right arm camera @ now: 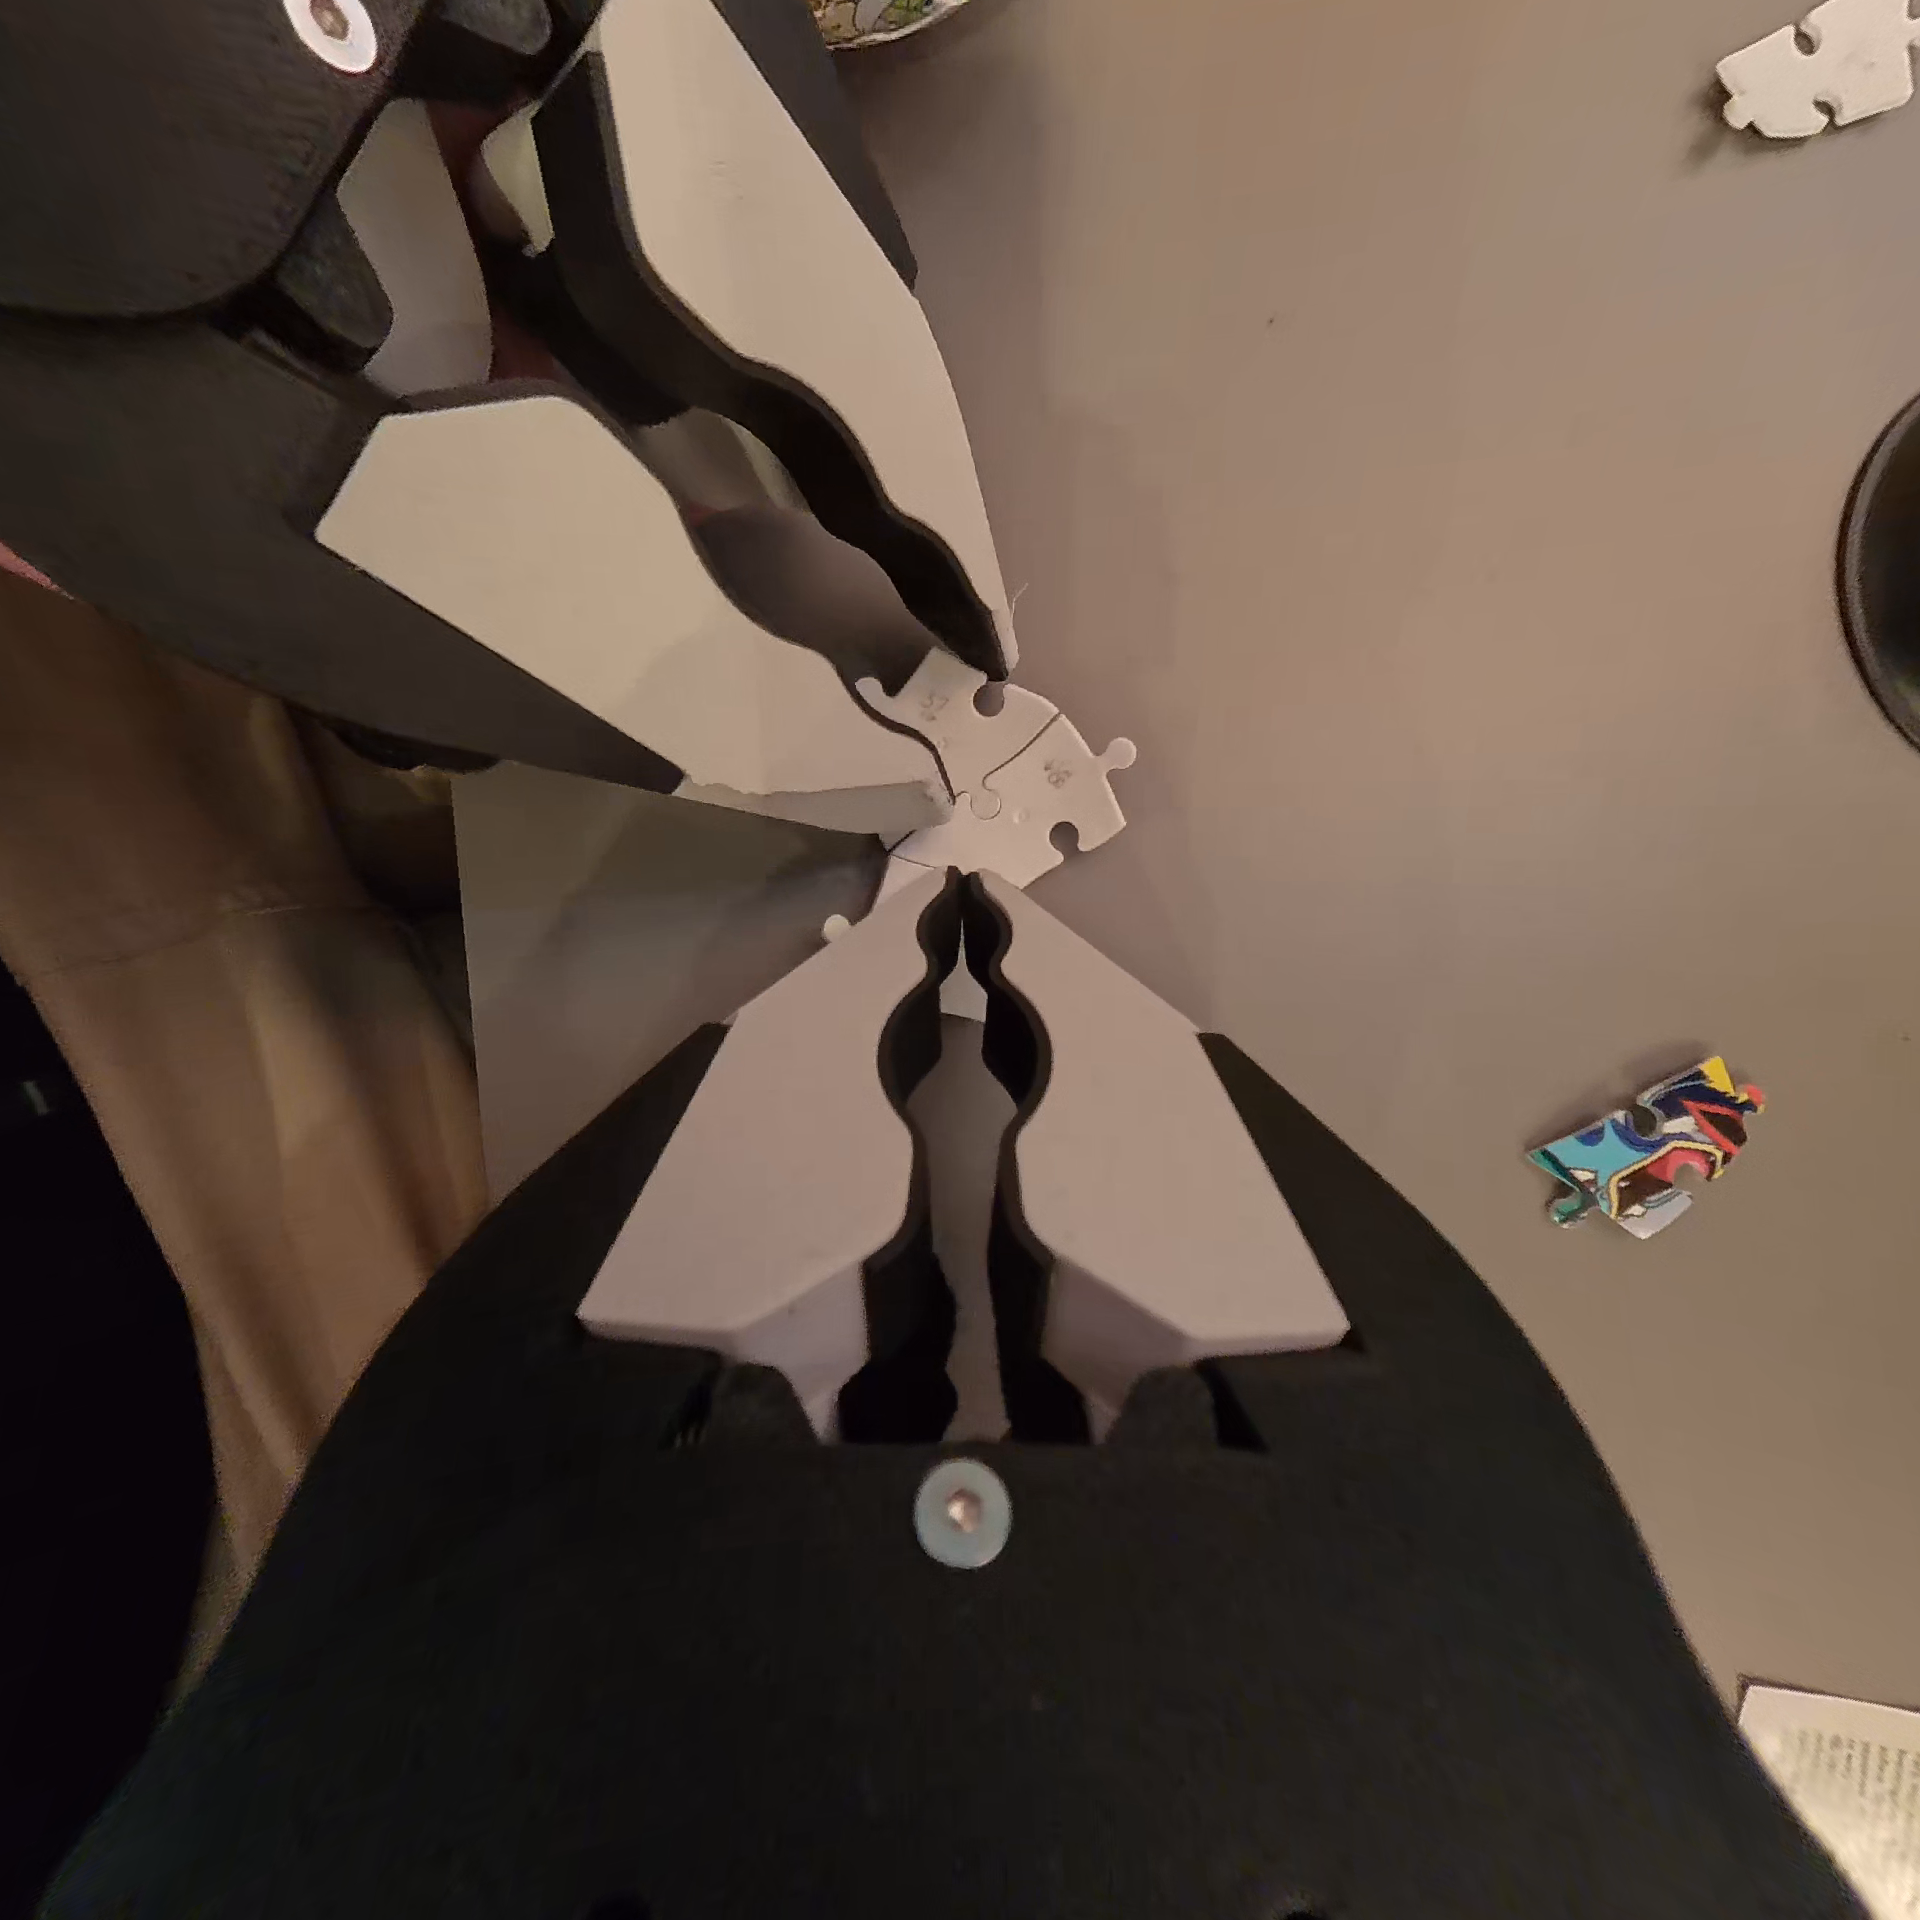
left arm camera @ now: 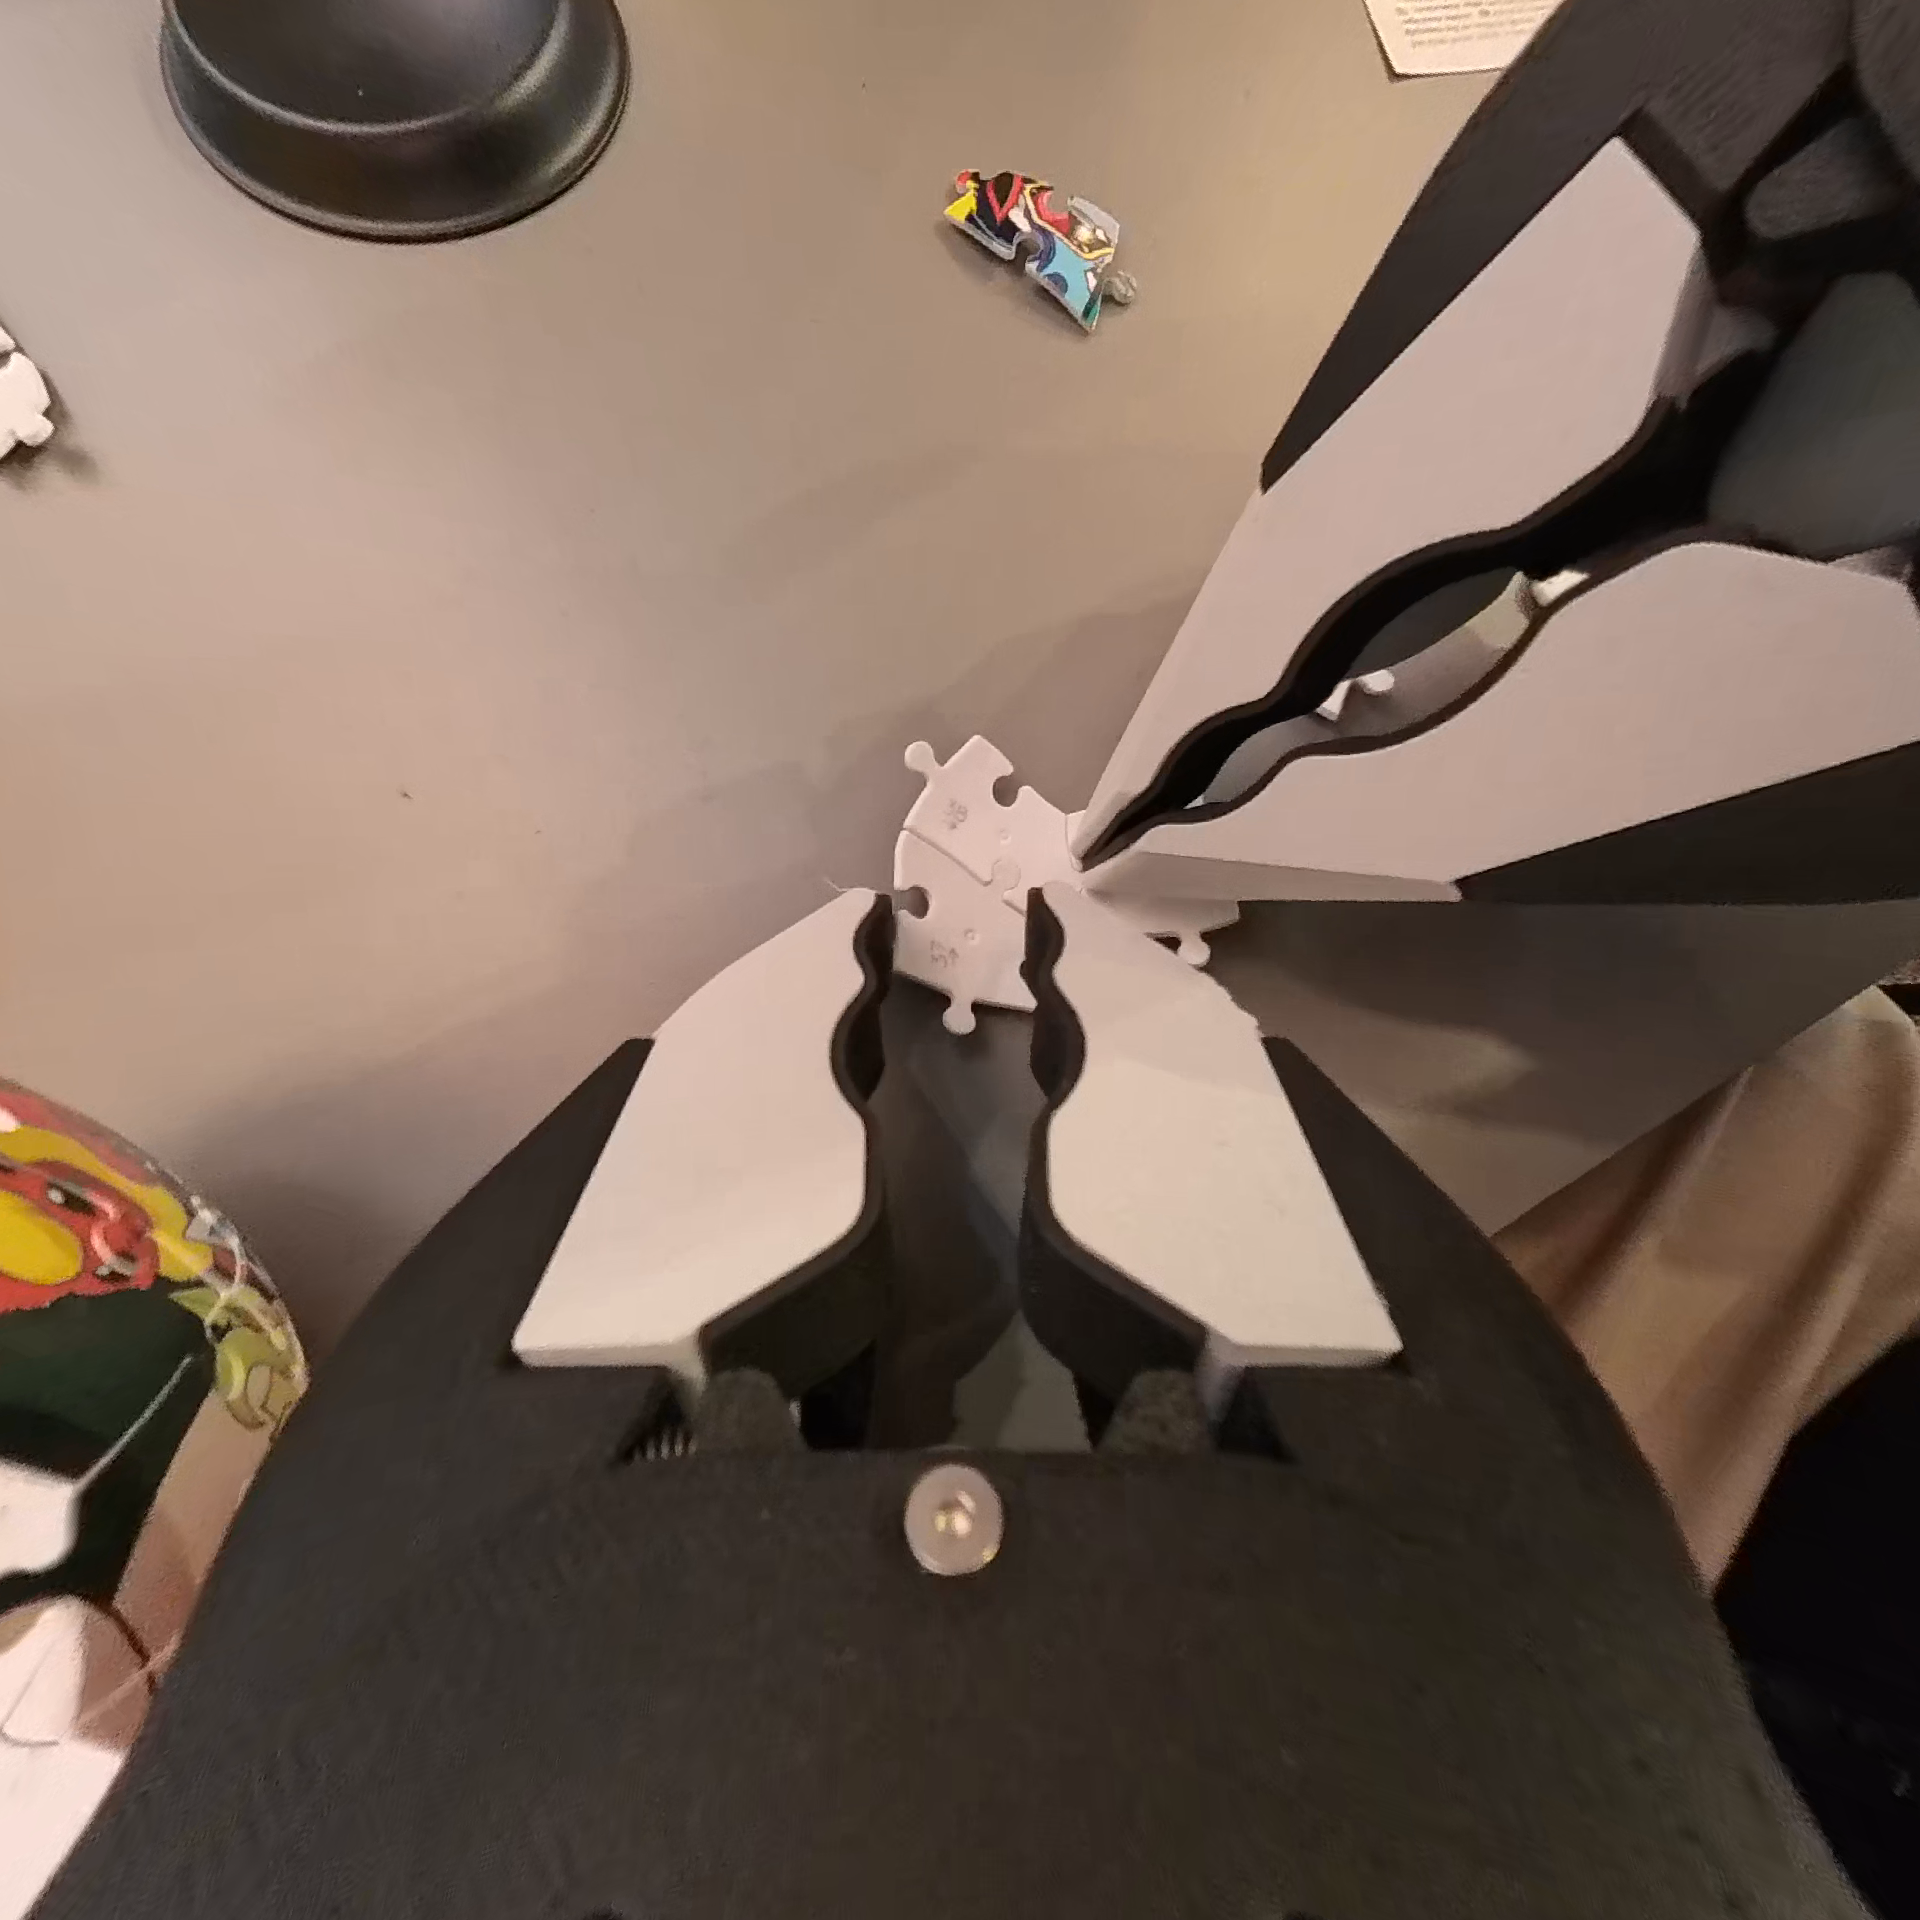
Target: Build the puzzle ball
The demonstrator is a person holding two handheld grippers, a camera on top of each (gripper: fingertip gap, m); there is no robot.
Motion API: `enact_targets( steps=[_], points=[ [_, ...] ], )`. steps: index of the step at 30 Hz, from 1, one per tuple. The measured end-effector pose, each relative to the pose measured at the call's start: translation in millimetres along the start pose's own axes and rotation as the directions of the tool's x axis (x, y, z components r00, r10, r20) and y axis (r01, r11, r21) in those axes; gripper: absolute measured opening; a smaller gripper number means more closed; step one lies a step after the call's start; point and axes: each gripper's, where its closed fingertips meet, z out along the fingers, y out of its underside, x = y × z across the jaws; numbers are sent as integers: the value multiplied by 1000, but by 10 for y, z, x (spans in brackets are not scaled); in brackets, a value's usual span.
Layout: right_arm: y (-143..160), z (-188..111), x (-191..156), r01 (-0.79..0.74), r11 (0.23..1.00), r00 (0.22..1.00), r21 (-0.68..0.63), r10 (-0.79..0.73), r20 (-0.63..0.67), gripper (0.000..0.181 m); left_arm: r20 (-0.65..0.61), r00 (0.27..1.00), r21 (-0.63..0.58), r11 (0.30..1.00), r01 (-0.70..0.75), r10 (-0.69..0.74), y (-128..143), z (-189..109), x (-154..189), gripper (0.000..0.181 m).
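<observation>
A small cluster of joined puzzle pieces [left arm camera: 961, 831], white backs up, is held just over the grey table [left arm camera: 623, 623]. My left gripper [left arm camera: 961, 909] has its fingertips on the two sides of the cluster's near piece [left arm camera: 956, 956] and grips it across its width. My right gripper [right arm camera: 961, 883] comes in from the right and is pinched nearly closed on the cluster's thin edge [right arm camera: 997, 831]. In the left wrist view it [left arm camera: 1086, 857] meets the cluster at its right side. The partly built colourful puzzle ball [left arm camera: 114, 1299] sits at the lower left.
A joined pair of coloured pieces [left arm camera: 1039, 244] lies face up farther out. A black round stand [left arm camera: 395, 104] is at the far left. Loose white pieces [right arm camera: 1813, 83] lie nearby. A printed sheet [right arm camera: 1839, 1808] lies on the table. Beige trousers [left arm camera: 1662, 1247] show past the table's near edge. Only a small space, under 4 cm, lies between the two pairs of fingers.
</observation>
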Motion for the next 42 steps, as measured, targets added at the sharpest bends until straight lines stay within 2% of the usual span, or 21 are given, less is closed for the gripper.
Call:
enact_targets(
  steps=[7, 14, 22, 30, 34, 42],
  points=[
    [3, -3, -2, 27, 999, 1000, 26, -27, -2, 0, -101, 984, 24, 989, 149, -146, -65, -37, 17, 21],
    [9, -8, -2, 23, 998, 1000, 55, -24, 14, 0, -145, 966, 37, 975, 221, -214, -80, -32, 24, 21],
    [17, -17, 6, 37, 998, 999, 58, -37, 4, 0, -105, 971, 49, 974, 220, -214, -84, -24, -14, 11],
    [-68, -106, -42, 45, 994, 999, 95, -47, 16, 0, -89, 972, 56, 973, 225, -220, -81, -20, -20, 10],
    [5, -25, -78, 73, 996, 997, 47, -74, 12, 0, -84, 973, 54, 974, 220, -215, -77, -18, -16, 10],
    [12, -10, -83, 8, 999, 999, 38, -10, 50, 0, -103, 973, 45, 976, 214, -208, -81, -12, 14, 11]
  ],
)
